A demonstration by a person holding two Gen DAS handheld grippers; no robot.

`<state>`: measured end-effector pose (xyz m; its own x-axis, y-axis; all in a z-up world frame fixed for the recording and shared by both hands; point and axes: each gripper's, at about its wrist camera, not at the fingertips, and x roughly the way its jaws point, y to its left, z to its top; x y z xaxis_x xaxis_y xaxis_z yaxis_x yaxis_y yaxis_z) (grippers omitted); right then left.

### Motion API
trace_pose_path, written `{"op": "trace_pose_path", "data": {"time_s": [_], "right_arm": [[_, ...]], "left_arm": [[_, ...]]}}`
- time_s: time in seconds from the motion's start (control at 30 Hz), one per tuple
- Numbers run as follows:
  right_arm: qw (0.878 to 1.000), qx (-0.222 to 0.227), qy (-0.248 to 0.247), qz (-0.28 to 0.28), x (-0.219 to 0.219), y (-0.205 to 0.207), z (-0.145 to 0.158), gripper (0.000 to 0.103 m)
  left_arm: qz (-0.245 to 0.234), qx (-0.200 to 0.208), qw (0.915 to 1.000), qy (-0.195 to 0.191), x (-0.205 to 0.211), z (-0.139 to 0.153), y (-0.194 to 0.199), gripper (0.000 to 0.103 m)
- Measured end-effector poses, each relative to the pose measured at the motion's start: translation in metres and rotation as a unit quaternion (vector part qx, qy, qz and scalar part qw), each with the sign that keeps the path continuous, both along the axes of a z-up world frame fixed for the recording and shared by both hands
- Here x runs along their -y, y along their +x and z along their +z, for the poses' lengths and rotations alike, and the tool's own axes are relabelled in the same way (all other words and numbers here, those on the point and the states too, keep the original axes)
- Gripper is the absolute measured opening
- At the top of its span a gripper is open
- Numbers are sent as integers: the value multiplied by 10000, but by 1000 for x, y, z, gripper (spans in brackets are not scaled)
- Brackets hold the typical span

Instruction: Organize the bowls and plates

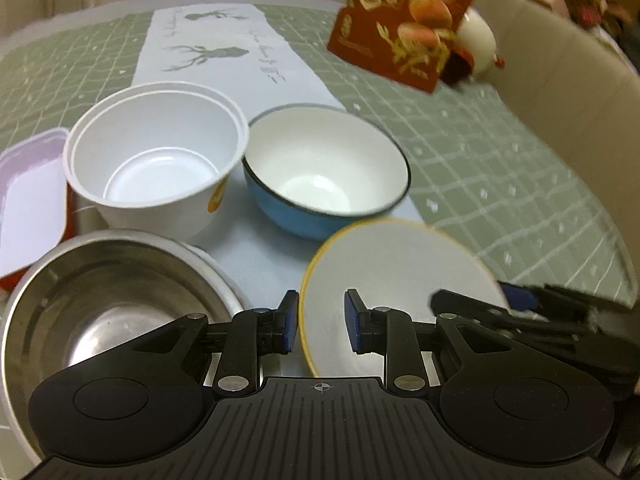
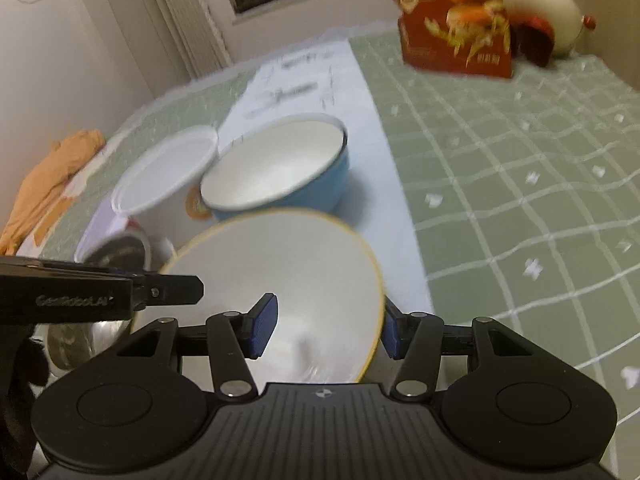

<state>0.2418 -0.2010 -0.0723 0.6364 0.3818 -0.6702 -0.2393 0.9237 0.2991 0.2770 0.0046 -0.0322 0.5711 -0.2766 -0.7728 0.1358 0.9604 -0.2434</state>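
A white dish with a yellow rim (image 1: 400,272) (image 2: 280,272) sits in front of a blue bowl with a white inside (image 1: 320,168) (image 2: 280,168). My left gripper (image 1: 322,320) straddles the dish's left rim, which lies against the outer pad while the other pad is inside. My right gripper (image 2: 326,328) straddles the opposite rim the same way, outer pad at the rim. Each gripper shows in the other's view: the right (image 1: 520,300), the left (image 2: 176,290). A white paper tub (image 1: 156,152) and a steel bowl (image 1: 100,300) stand to the left.
A pink-edged white tray (image 1: 28,200) lies at the far left. A red food box (image 1: 404,20) and a white round jar (image 1: 478,36) stand at the back of the green checked tablecloth (image 1: 500,160). An orange cloth (image 2: 48,184) lies by the wall.
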Motion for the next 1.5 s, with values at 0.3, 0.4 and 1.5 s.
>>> {"op": "trace_pose_path", "data": {"time_s": [0.3,0.4,1.5], "right_arm": [[9968,680,14,-432,9,14,62,66],[9962,685,-197,-501,4,44,85,74],[9939,-1081,-92,219,-23,169,-9,37]], "left_arm": [[522,-249,9946,-857,-28,30,51,27],[652,-119,9960,-597,-29,31,68,27],[228,-100,9997,26,1,-17,104,31]]}}
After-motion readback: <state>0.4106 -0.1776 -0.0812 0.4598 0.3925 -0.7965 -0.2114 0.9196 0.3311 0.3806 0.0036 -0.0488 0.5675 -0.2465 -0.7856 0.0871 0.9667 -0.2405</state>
